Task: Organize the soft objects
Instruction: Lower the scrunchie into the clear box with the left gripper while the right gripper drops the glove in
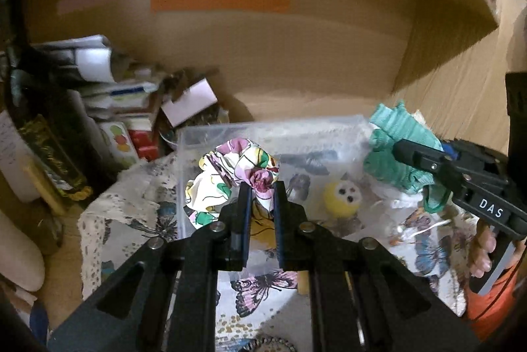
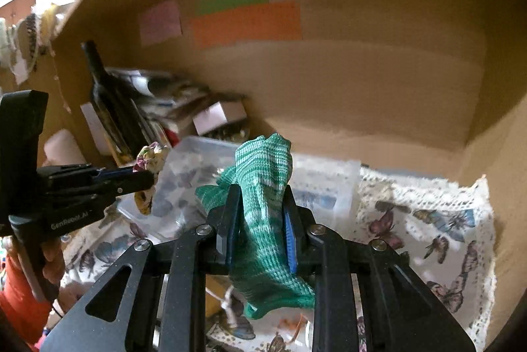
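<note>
My left gripper (image 1: 260,187) is shut on a floral scrunchie (image 1: 237,167) and holds it over a clear plastic bin (image 1: 270,128). A yellow soft toy with a white spotted face (image 1: 341,199) lies inside the bin. My right gripper (image 2: 260,190) is shut on a green knitted sock (image 2: 266,187) and holds it above the bin's near right side (image 2: 329,174). The right gripper also shows in the left wrist view (image 1: 400,148) with the sock (image 1: 392,151). The left gripper shows in the right wrist view (image 2: 150,179) with the scrunchie (image 2: 151,157).
Everything sits inside a large cardboard box (image 1: 296,49) with coloured paper patches on its back wall. A butterfly-print lace cloth (image 2: 428,220) covers the floor. A dark bottle (image 2: 105,95), stacked papers and small boxes (image 1: 125,95) crowd the left back corner.
</note>
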